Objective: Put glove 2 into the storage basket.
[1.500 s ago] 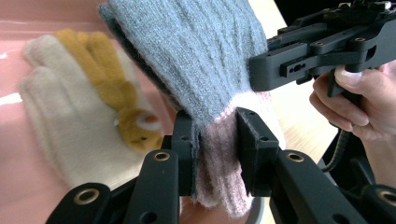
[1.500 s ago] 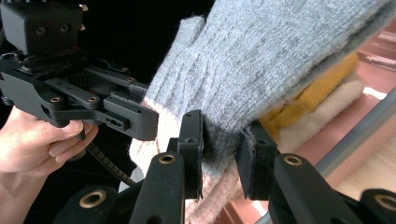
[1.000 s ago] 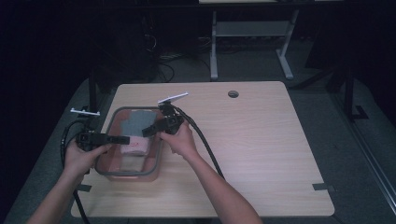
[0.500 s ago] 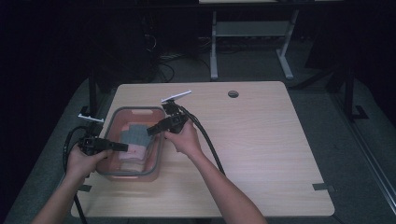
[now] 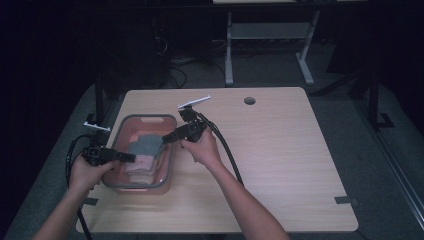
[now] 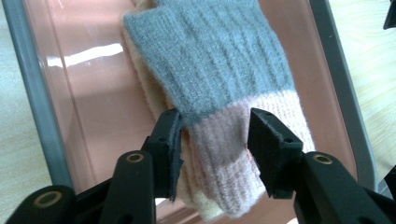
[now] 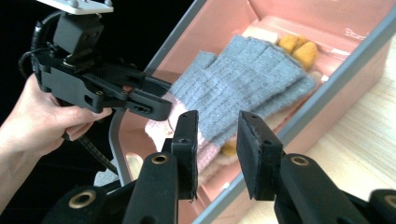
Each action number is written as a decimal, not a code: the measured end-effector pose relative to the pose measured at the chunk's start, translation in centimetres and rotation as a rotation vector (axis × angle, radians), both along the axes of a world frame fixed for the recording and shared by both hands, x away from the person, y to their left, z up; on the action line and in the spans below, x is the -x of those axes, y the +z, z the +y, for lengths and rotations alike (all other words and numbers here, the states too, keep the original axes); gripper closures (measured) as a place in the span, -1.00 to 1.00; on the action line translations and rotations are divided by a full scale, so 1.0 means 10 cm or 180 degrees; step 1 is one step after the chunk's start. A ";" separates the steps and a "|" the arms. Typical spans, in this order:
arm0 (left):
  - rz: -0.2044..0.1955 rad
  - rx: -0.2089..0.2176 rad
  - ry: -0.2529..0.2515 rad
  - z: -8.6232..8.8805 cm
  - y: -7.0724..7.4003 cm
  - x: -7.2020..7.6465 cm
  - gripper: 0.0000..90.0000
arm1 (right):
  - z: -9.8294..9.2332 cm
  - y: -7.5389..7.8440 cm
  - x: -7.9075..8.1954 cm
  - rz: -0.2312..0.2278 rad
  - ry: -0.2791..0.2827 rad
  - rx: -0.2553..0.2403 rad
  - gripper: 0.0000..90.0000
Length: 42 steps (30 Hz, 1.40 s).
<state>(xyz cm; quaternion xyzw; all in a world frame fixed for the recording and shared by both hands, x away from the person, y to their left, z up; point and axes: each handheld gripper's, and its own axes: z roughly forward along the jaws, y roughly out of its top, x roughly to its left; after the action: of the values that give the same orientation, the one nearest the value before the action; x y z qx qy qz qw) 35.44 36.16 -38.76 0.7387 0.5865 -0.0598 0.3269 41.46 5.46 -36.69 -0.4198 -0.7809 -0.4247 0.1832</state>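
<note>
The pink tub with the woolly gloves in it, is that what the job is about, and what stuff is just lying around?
Part of the job:
- pink tub
- grey and pink gloves
- left hand-held gripper, its jaws just opening around the glove cuff
- right hand-held gripper

Just lying about:
- table
- round hole in the tabletop

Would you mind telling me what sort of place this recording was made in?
Probably a lab or workshop set up for recording. A pale wooden table with a cable hole stands on grey carpet in a dark room, with cables on the floor behind and a second, white-legged table.
</note>
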 end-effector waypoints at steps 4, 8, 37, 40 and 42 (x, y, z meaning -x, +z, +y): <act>-0.0053 -0.0055 -0.0007 0.01 0.04 0.00 0.18 | -0.05 0.01 0.01 -0.0014 -0.0006 0.0046 0.48; -0.0116 0.0041 0.0044 0.02 0.11 0.00 0.14 | -0.14 0.03 0.01 -0.0026 -0.0043 0.0055 0.42; -0.0480 0.0213 -0.0262 -0.48 0.45 -0.03 0.02 | -0.88 0.05 0.05 -0.0116 -0.0343 0.0164 0.19; -0.0482 0.0235 -0.0284 -0.54 0.45 -0.04 0.01 | -0.94 0.07 0.05 -0.0134 -0.0371 0.0168 0.18; -0.0487 0.0241 -0.0311 -0.57 0.46 -0.05 0.00 | -0.98 0.08 0.06 -0.0136 -0.0388 0.0182 0.17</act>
<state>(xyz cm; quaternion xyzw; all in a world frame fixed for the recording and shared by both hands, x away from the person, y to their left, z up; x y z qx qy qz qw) 35.90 30.48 -34.20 0.7560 0.5203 -0.0411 0.3951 40.88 -4.34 -35.92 -0.4625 -0.7694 -0.4215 0.1282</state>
